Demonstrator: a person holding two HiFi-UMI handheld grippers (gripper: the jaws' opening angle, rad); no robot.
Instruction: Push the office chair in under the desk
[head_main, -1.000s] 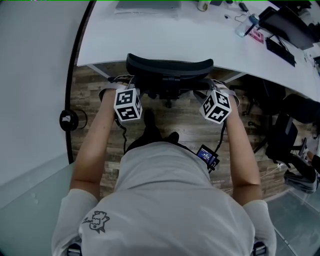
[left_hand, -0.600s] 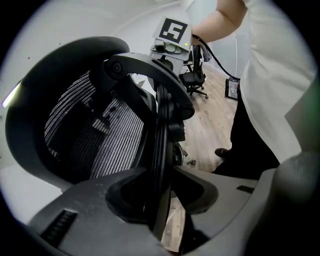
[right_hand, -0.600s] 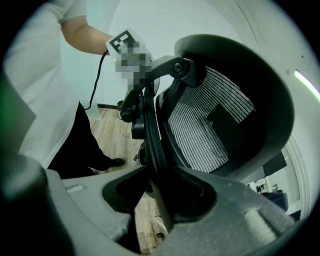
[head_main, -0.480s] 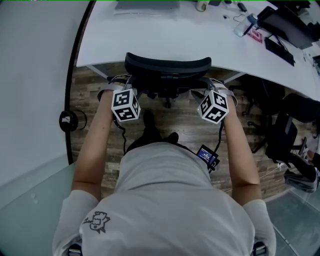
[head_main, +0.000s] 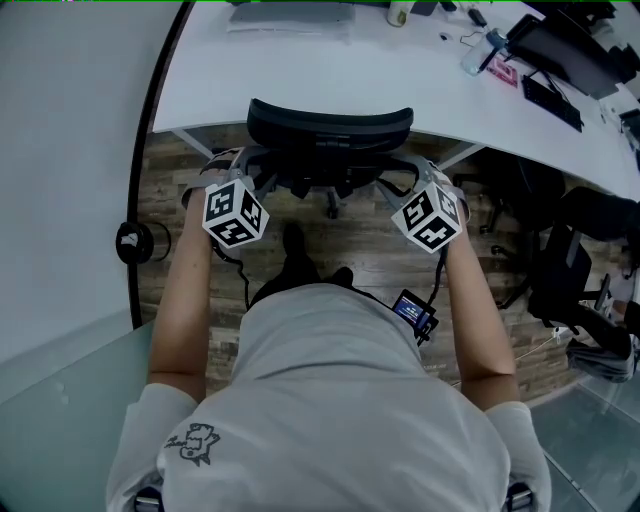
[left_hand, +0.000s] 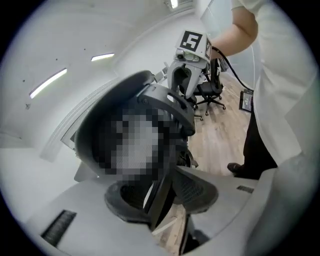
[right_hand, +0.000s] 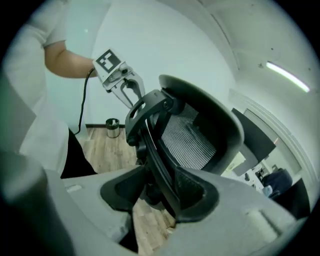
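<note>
office chair: backrest at the counter edge, seat seemingly tucked under | straight ahead of both hands, backrest crosswise, neither hand nearer | left hand-held gripper, right hand-held gripper: jaws just been opening, released, a backrest strut between each pair

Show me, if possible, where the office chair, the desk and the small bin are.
office chair (head_main: 330, 122): head view, top edge of the backrest.
desk (head_main: 300, 75): head view, bare white top.
small bin (head_main: 133, 242): head view, its top.
</note>
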